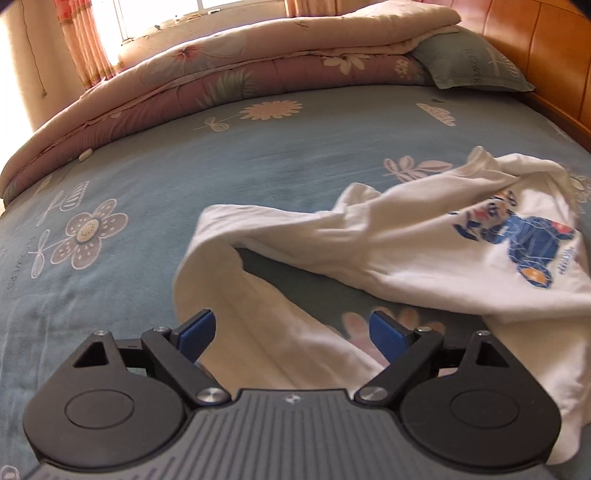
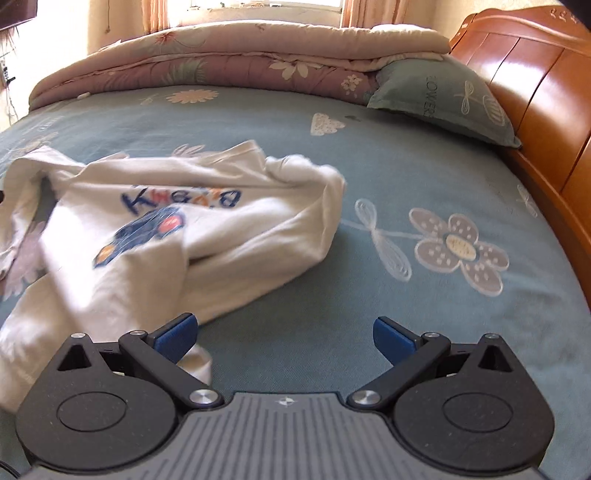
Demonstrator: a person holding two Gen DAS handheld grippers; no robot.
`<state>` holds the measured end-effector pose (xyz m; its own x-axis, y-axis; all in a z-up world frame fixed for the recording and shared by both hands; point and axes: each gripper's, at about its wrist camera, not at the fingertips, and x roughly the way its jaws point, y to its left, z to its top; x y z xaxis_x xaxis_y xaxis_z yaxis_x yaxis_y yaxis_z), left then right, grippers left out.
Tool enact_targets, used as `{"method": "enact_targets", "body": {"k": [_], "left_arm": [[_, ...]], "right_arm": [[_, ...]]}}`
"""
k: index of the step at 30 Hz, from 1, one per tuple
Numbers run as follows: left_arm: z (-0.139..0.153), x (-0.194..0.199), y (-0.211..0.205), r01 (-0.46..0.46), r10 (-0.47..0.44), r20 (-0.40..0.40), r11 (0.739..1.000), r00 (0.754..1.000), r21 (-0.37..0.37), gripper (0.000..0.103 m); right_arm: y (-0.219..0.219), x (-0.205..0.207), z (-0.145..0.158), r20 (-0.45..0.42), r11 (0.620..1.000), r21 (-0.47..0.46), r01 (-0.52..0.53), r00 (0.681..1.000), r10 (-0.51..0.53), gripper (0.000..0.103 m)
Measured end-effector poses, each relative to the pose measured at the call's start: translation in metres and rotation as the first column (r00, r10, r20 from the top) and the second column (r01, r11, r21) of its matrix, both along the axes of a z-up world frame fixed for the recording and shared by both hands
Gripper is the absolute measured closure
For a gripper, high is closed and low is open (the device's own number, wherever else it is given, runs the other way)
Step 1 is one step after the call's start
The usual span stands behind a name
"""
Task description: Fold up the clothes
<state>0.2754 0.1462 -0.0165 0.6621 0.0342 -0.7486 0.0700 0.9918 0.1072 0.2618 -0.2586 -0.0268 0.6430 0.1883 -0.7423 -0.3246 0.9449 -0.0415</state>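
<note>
One white shirt (image 1: 388,236) lies crumpled on one blue flowered bedsheet (image 1: 147,155). One folded quilt (image 1: 229,70) is at the far side, one green pillow (image 2: 443,99) beside it, one wooden headboard (image 2: 535,74), and two grippers, left (image 1: 291,332) and right (image 2: 284,334).

Blue-grey bedsheet (image 2: 369,166) printed with pale flowers, spread across the bed. Folded quilt (image 2: 221,62) in pink and cream, stacked along the far edge under a bright window (image 1: 166,11) with patterned curtains (image 1: 85,48). Grey-green pillow (image 2: 447,99) touching the quilt's end, just beside the orange wooden headboard (image 2: 535,81). Small white object (image 1: 85,155) at the quilt's hem, too small to identify.
</note>
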Motion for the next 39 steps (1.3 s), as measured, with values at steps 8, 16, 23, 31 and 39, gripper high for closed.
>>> {"method": "enact_targets", "body": {"k": [8, 16, 23, 31, 39], "left_arm": [[-0.016, -0.074, -0.091, 0.192, -0.196, -0.026, 0.973, 0.98, -0.127, 0.01], [-0.039, -0.103, -0.119, 0.176, -0.189, -0.016, 0.941, 0.982, -0.29, 0.01], [-0.061, -0.094, -0.121, 0.129, -0.164, -0.072, 0.929, 0.984, -0.347, 0.009], [-0.065, -0.11, -0.125, 0.122, -0.151, -0.073, 0.943, 0.986, -0.309, 0.009], [-0.052, -0.119, -0.121, 0.074, -0.084, -0.022, 0.955, 0.996, -0.287, 0.009]], "right_arm": [[0.002, -0.09, -0.031, -0.105, 0.996, 0.079, 0.035, 0.994, -0.027, 0.0], [0.004, -0.113, -0.059, -0.087, 0.997, 0.063, 0.044, 0.995, -0.039, 0.0], [0.0, -0.122, -0.064, 0.004, 0.993, 0.104, 0.06, 0.998, -0.061, 0.0], [-0.012, -0.107, -0.048, -0.006, 0.983, 0.161, 0.086, 0.996, -0.087, 0.0], [-0.016, -0.031, -0.029, 0.054, 0.965, 0.182, 0.192, 0.977, -0.204, 0.0]]}}
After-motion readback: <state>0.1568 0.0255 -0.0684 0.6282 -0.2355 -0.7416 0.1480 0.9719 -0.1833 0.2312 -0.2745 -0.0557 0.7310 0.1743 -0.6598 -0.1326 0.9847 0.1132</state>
